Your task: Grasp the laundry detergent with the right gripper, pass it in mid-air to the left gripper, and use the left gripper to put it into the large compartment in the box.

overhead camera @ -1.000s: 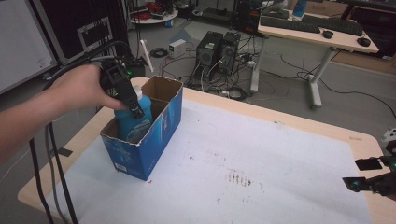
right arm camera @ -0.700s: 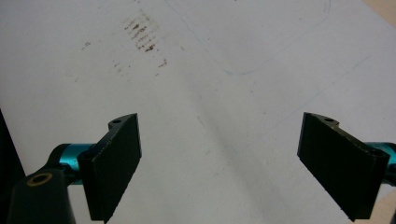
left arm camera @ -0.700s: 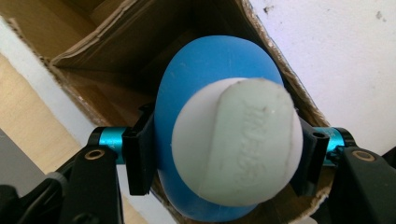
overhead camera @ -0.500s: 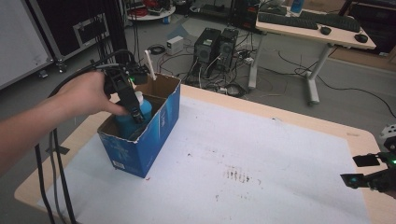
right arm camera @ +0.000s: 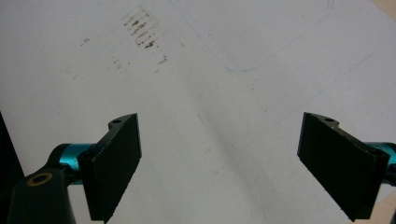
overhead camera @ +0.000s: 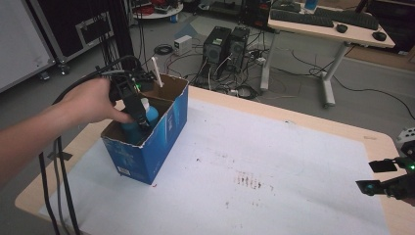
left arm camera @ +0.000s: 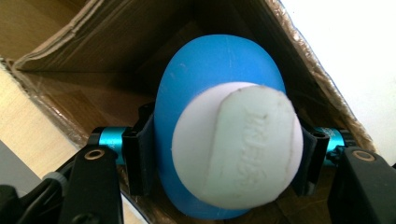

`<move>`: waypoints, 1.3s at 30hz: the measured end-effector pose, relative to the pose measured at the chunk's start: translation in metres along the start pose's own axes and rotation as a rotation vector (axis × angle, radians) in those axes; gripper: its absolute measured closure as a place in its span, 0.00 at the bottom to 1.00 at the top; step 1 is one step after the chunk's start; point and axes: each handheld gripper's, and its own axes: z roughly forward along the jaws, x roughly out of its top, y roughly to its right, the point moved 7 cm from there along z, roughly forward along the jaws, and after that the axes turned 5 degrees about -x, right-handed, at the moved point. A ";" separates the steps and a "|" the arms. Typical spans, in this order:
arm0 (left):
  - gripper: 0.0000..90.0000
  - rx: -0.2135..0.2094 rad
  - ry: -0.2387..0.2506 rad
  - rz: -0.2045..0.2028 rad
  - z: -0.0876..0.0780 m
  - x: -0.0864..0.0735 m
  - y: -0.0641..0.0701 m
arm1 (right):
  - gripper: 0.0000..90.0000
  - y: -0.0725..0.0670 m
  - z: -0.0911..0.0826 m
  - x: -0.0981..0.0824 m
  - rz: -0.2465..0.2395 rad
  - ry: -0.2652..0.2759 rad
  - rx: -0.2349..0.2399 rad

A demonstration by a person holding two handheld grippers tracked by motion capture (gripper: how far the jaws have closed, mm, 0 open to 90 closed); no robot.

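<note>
Cardboard first: at the left of my high view the open-topped blue cardboard box with brown inner walls [overhead camera: 161, 134] stands on the white-covered wooden table [overhead camera: 293, 161], near its left edge. My left hand [overhead camera: 90, 100] reaches in over the box's near-left rim, and the left gripper [overhead camera: 142, 120] points down into the opening. Its two black jaws are clamped on the sides of the blue plastic bottle with a white cap [overhead camera: 146, 113], which sits partly inside the box with its top above the rim. In the left gripper view I see the left gripper [left arm camera: 219, 161] pressed against both flanks of the blue bottle [left arm camera: 219, 140], the white cap facing the camera and carrying raised lettering I cannot read, with the box's brown walls [left arm camera: 84, 60] around it. A thin white stick [overhead camera: 156, 72] stands up at the box's far corner; I cannot tell what it is.

Moving right, the middle of the sheet carries a patch of brownish smudges [overhead camera: 248, 180].

At the far right edge, well apart from the box, the right gripper [overhead camera: 386, 177] hangs over the table. In the right gripper view the right gripper [right arm camera: 219, 163] has its jaws spread wide with nothing between them, above the bare white sheet and the same smudges [right arm camera: 142, 30].
</note>
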 end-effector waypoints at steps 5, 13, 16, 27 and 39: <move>0.42 0.001 0.008 0.002 0.002 0.000 -0.001 | 0.15 0.000 -0.001 0.000 -0.002 0.003 0.000; 0.42 0.001 0.010 0.005 0.004 0.001 -0.001 | 0.15 -0.001 -0.001 -0.001 0.001 0.001 -0.002; 0.42 -0.001 0.007 0.002 0.004 0.001 -0.002 | 0.15 -0.001 -0.001 -0.001 0.002 0.002 -0.001; 0.42 -0.003 0.006 -0.001 0.004 0.000 -0.002 | 0.15 -0.003 -0.001 -0.002 -0.003 0.002 0.000; 0.36 -0.008 0.006 -0.009 0.004 0.001 -0.002 | 0.15 -0.004 -0.002 -0.004 -0.008 0.001 -0.002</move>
